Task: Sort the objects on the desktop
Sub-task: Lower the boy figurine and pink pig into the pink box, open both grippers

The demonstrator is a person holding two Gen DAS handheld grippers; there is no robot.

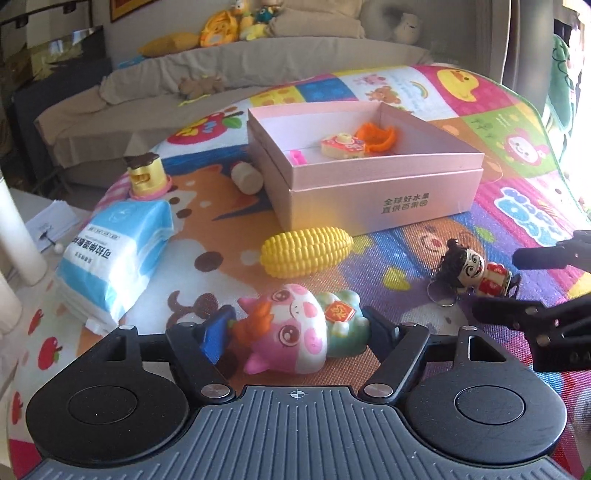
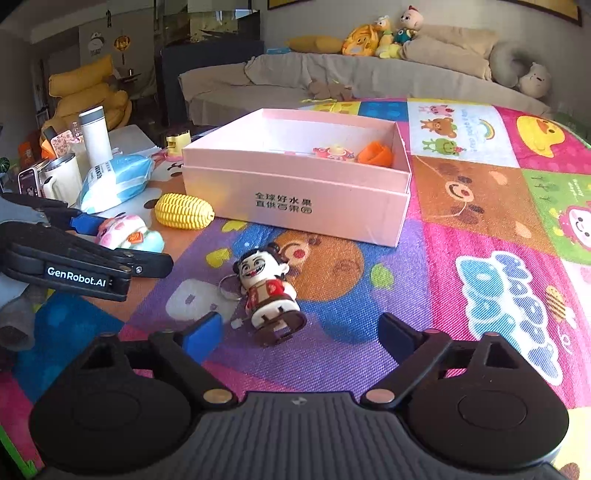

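Home living room: grey sofa [image 2: 369, 79] with plush toys [image 2: 380, 35], colourful children's play mat [image 2: 498, 221].

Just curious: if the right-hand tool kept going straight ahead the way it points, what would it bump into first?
Most likely the little doll keychain, lying just ahead between the open fingers of the right gripper. Beyond it stands the pink box.
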